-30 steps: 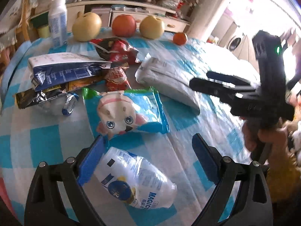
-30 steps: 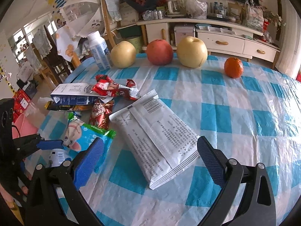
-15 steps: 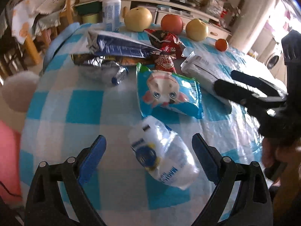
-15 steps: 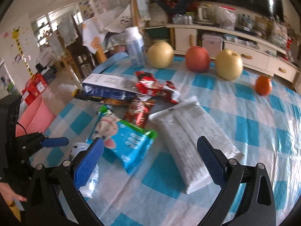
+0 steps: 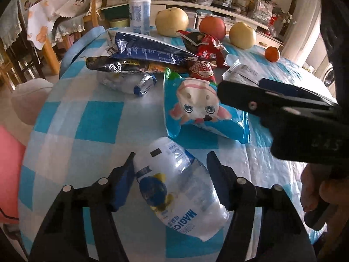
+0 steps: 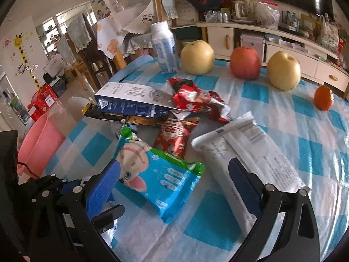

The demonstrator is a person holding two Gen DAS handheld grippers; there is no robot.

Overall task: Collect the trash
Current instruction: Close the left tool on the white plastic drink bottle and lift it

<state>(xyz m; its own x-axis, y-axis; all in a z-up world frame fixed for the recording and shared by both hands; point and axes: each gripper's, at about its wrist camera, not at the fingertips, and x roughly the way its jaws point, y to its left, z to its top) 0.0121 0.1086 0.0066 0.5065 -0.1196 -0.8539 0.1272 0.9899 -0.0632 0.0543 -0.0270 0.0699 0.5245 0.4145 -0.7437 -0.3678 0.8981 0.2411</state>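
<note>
My left gripper (image 5: 171,179) has its blue pads against both sides of a clear crushed plastic bottle (image 5: 181,187) with a blue and yellow label, lying near the table's front edge. My right gripper (image 6: 173,183) is open over a blue snack bag with a cartoon face (image 6: 157,174), with a white printed pouch (image 6: 250,152) at its right finger. The same bag (image 5: 200,109) shows in the left wrist view, with the right gripper's fingers (image 5: 272,100) above it. More wrappers lie behind: a dark blue carton (image 6: 130,102), red wrappers (image 6: 196,102), a crumpled clear bottle (image 5: 126,83).
Two pears (image 6: 197,56), an apple (image 6: 245,62), a tangerine (image 6: 324,98) and a white milk bottle (image 6: 164,48) stand at the table's far edge. A pink basin (image 6: 39,144) sits on the floor to the left. Chairs and cabinets stand beyond.
My left gripper has closed in from wide open onto the clear bottle. My right gripper has swung left from the white pouch to over the blue cartoon bag.
</note>
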